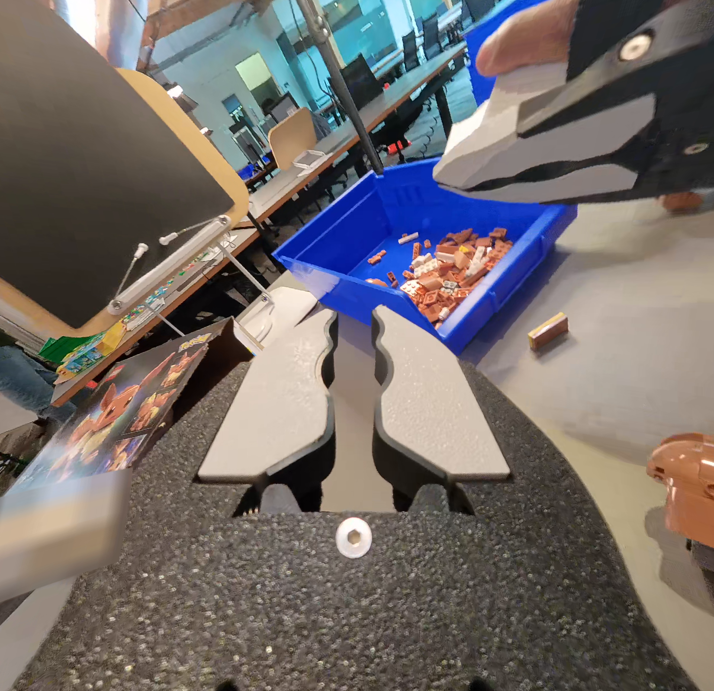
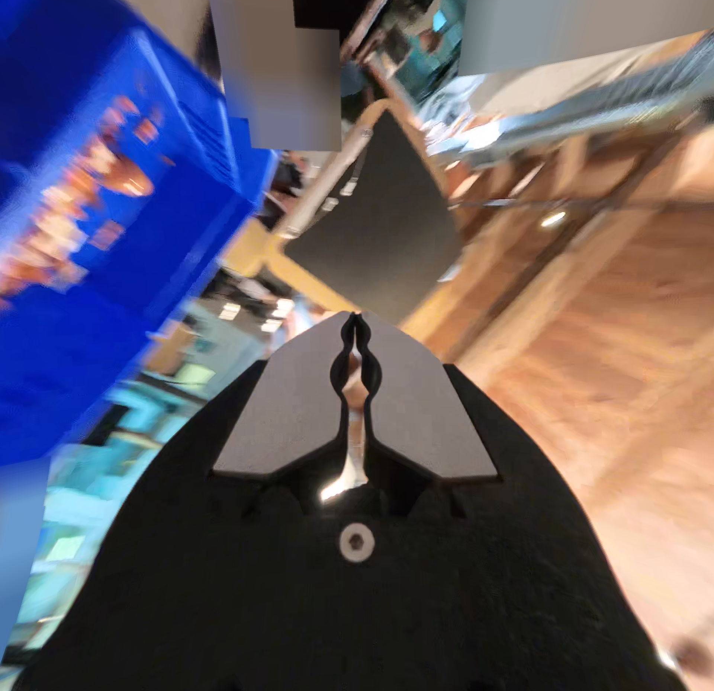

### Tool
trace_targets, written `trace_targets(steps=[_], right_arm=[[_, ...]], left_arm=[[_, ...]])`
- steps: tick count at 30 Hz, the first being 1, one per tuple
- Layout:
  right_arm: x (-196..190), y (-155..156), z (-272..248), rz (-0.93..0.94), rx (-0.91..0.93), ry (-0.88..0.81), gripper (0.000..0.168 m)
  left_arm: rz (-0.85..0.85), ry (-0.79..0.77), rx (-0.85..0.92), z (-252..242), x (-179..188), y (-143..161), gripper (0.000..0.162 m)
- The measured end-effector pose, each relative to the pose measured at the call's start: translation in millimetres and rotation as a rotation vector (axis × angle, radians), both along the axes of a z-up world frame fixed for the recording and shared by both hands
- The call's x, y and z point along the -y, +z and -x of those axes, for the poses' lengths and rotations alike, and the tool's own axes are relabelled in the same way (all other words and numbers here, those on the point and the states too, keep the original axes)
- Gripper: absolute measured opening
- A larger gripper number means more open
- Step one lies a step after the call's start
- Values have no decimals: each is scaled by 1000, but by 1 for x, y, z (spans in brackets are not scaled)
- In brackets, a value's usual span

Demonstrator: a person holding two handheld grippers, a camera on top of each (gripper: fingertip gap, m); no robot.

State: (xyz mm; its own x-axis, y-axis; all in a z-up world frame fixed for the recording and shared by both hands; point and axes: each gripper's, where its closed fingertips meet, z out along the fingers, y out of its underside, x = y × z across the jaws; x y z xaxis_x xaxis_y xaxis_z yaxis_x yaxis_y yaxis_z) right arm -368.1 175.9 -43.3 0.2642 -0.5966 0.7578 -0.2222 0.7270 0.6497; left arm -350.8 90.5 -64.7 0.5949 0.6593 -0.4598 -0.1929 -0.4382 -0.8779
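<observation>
My left gripper (image 1: 354, 316) is open and empty, low over the grey table, its tips just short of the near wall of a blue bin (image 1: 502, 278). The bin holds a heap of small brown, tan and white bricks (image 1: 444, 274). My right gripper shows in the left wrist view (image 1: 440, 177), held in a hand above the bin's right side, tips together. In the right wrist view my right gripper (image 2: 354, 316) is shut with nothing between the tips; the view is tilted and blurred, with the blue bin (image 2: 96, 208) at the left.
A small brown and yellow brick (image 1: 548, 330) lies on the table right of the bin. A brown built piece (image 1: 687, 487) stands at the right edge. A printed box (image 1: 116, 413) lies at the left. A black panel (image 1: 89, 162) stands at the back left.
</observation>
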Motion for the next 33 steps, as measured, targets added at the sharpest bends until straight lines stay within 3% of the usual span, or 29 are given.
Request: trace_targets(steps=[3,6,13,29,33], right_arm=[[8,38,-1,-260,-207,65,0],[21,66,-6,-376,-336,117,0],[61,50,-53,-519,-403,317,0],[67,51,-77,-465,-385,342,0],[52,52,-62,-324,-268,247,0]], left_arm=[[-28,2,-47,-4,1,12,16],[-40,3,-90,-8,0,21,15],[-54,3,-114,-12,-2,26,15],[-47,5,-100,-10,-2,23,15],[-32,-1,-92,-10,-4,20,16]])
